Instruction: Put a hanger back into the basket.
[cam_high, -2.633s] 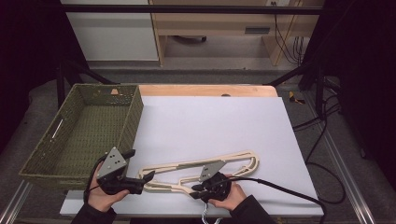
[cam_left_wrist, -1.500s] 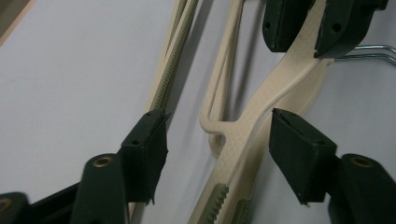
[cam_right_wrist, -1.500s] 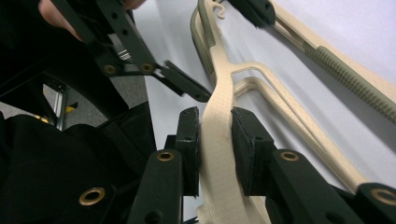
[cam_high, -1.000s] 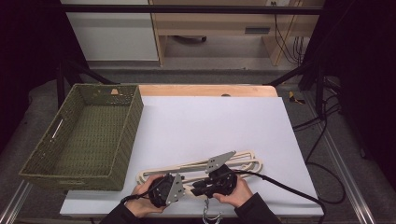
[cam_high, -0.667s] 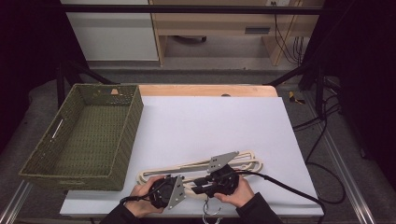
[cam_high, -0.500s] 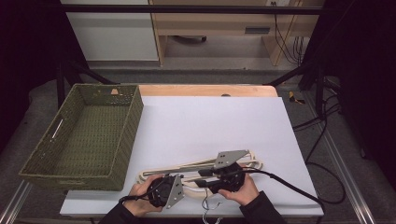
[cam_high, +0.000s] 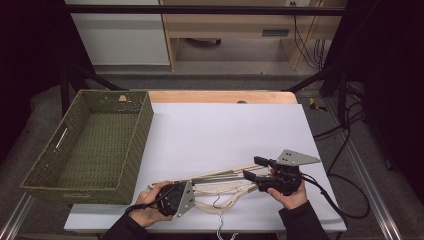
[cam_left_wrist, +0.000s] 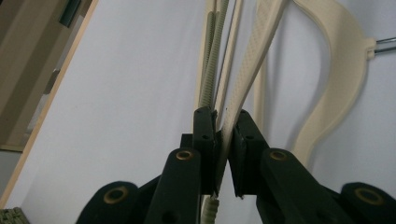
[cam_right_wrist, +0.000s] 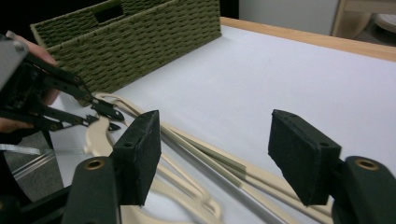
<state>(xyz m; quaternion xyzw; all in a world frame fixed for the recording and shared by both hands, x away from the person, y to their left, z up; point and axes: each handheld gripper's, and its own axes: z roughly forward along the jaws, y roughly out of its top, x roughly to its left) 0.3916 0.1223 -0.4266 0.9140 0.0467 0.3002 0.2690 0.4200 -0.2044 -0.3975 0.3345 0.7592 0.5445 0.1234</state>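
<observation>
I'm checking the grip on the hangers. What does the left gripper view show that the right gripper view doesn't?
Left gripper view: the left gripper shut on a hanger arm, its jaws just having closed, and a metal hook at the edge.
Right gripper view: the right gripper open, its jaws having just opened above the hangers, plus the basket.
Both: cream hangers on the white table.

Left tongs (cam_high: 196, 187) clamped nearly closed; right tongs (cam_high: 256, 168), jaws just opening, gape wide
</observation>
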